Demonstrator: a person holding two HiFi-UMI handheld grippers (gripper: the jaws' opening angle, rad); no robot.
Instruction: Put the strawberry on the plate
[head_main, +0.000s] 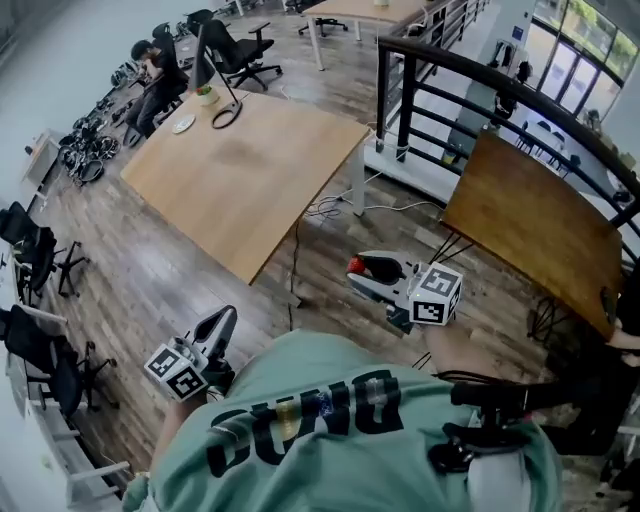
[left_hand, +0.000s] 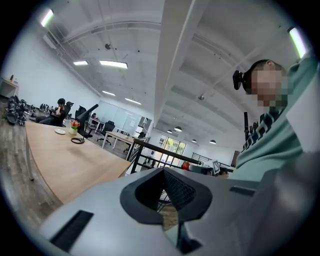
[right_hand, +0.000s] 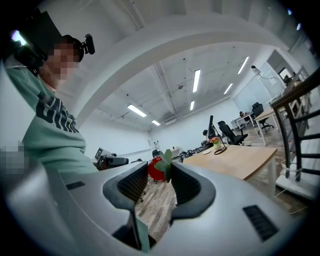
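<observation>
My right gripper (head_main: 366, 270) is shut on a red strawberry (head_main: 355, 266), held above the wooden floor to the right of the light wooden table (head_main: 240, 170). In the right gripper view the strawberry (right_hand: 155, 171), with its green leaves, sits between the tips of that gripper (right_hand: 159, 166). A small white plate (head_main: 183, 123) lies at the table's far end, also seen as the plate (left_hand: 60, 131) in the left gripper view. My left gripper (head_main: 228, 313) hangs low at my left side. Its tips (left_hand: 162, 170) meet with nothing between them.
A black railing (head_main: 430, 90) runs behind the table, with a dark brown table (head_main: 530, 215) at the right. A potted plant (head_main: 207, 95) and a black cable ring (head_main: 226, 115) sit near the plate. Office chairs (head_main: 40, 350) stand at the left. A person (head_main: 150, 70) sits at the far end.
</observation>
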